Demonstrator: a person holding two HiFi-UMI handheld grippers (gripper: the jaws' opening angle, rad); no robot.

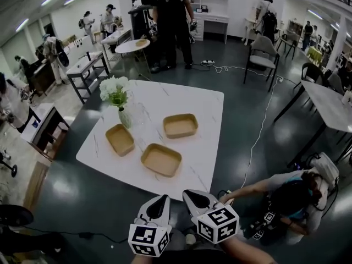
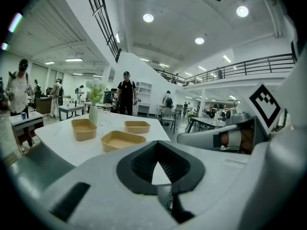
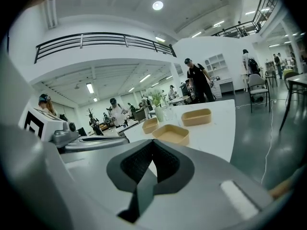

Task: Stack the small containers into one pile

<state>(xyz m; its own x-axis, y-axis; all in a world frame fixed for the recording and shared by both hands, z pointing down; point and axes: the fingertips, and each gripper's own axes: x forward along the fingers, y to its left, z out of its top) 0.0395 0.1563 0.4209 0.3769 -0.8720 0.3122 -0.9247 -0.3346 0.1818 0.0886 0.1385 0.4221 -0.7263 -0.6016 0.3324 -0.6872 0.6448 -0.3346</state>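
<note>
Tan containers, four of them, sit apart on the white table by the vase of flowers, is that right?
Not four, three: the left container, near container and far container, all tan, sit apart on the white table by the vase of flowers. The head view shows it.

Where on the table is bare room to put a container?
Bare: the white marble table's far end, behind the far tan rectangular container, and its right edge. Crowded: around the white-flower vase and left tan container.

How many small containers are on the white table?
3. The left container sits beside the vase, the far container toward the right, the near container by the front edge.
</note>
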